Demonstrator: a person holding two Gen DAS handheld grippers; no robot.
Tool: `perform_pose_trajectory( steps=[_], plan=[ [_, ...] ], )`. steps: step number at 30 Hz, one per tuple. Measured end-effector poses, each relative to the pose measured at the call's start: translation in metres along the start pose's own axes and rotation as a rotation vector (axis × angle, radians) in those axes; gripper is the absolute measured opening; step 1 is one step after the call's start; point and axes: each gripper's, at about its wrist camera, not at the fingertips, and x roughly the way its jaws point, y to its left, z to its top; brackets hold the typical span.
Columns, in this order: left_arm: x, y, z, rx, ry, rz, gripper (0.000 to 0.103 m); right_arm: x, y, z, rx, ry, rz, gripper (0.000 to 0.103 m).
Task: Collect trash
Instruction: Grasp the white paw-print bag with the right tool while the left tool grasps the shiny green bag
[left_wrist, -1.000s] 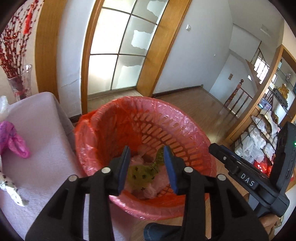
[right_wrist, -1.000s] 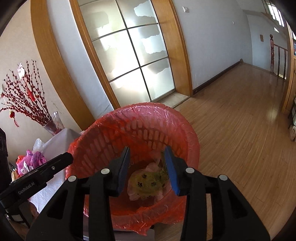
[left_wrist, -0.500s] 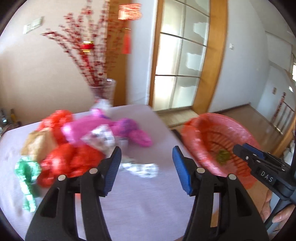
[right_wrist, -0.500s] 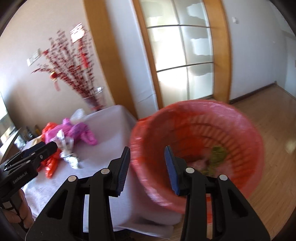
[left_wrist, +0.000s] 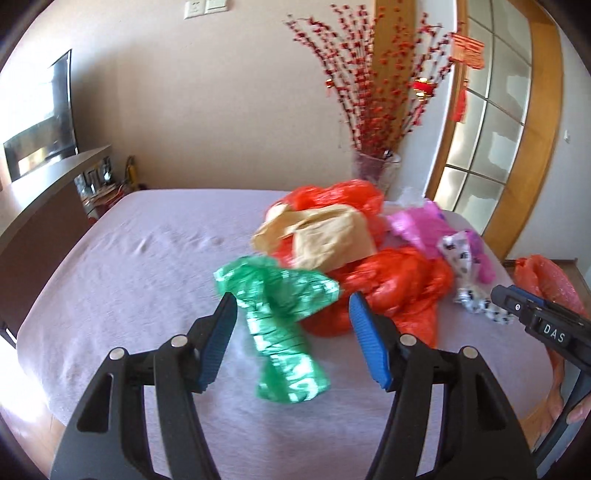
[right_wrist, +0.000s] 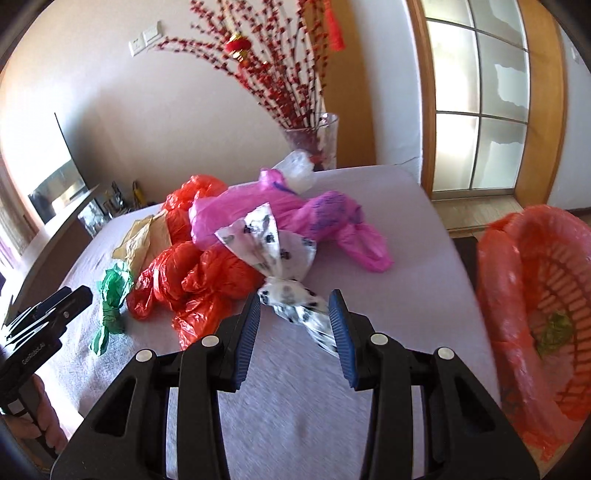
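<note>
Bin (right_wrist: 517, 280) at three o'clock holds little; bags (right_wrist: 207, 273) still heaped on desk (right_wrist: 417, 236). Left claw (left_wrist: 291, 345) just widened, right claw (right_wrist: 293, 334) narrower, both empty.

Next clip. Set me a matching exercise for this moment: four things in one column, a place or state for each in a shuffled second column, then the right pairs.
Things
1. green bag
2. white spotted bag
3. red-lined basket
4. glass vase

Places or states
A. beside the table, off its edge
B. at the table's far edge, holding red branches
C. just ahead of the open left gripper
D. just ahead of the right gripper

Pairs: 1-C, 2-D, 3-A, 4-B
</note>
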Motion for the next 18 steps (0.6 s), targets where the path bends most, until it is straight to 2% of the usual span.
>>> perform_pose_trajectory(
  steps=[6, 9, 11, 18],
  plan=[
    [0.011, 0.023, -0.006, -0.052, 0.058, -0.005, 0.062, 0.027, 0.006, 0.0, -0.038, 0.064, -0.051, 0.04],
    [0.017, 0.024, -0.011, -0.061, 0.077, -0.011, 0.062, 0.028, 0.004, -0.003, -0.048, 0.071, -0.07, 0.037],
    [0.021, 0.022, -0.013, -0.061, 0.09, -0.014, 0.062, 0.028, 0.003, -0.004, -0.054, 0.069, -0.083, 0.031],
    [0.039, 0.022, -0.018, -0.056, 0.127, 0.001, 0.062, 0.033, 0.0, -0.005, -0.059, 0.075, -0.109, 0.03]
  ],
)
